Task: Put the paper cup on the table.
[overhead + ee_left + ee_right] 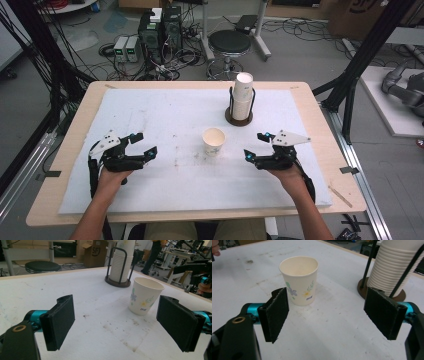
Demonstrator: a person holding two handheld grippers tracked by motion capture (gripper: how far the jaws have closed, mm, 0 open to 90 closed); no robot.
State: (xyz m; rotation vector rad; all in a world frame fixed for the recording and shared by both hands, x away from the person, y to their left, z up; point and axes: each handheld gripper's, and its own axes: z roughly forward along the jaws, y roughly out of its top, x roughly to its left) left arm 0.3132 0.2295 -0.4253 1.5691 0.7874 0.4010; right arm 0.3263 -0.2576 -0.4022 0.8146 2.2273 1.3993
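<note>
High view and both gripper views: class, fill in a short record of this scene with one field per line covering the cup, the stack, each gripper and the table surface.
single cup: paper cup, upright, empty, floral print, standing alone mid-table
cup stack: stack of cups in a black wire holder on a round base, behind the single cup
left gripper: left gripper, jaws open, nothing between them
right gripper: right gripper, jaws open, apart from the cup
surface: white mat, lightly stained

Grey floor (310,55) strewn with cables (165,67); black round stool (229,42) behind wooden table (75,125); cardboard boxes (350,15) beyond.
</note>
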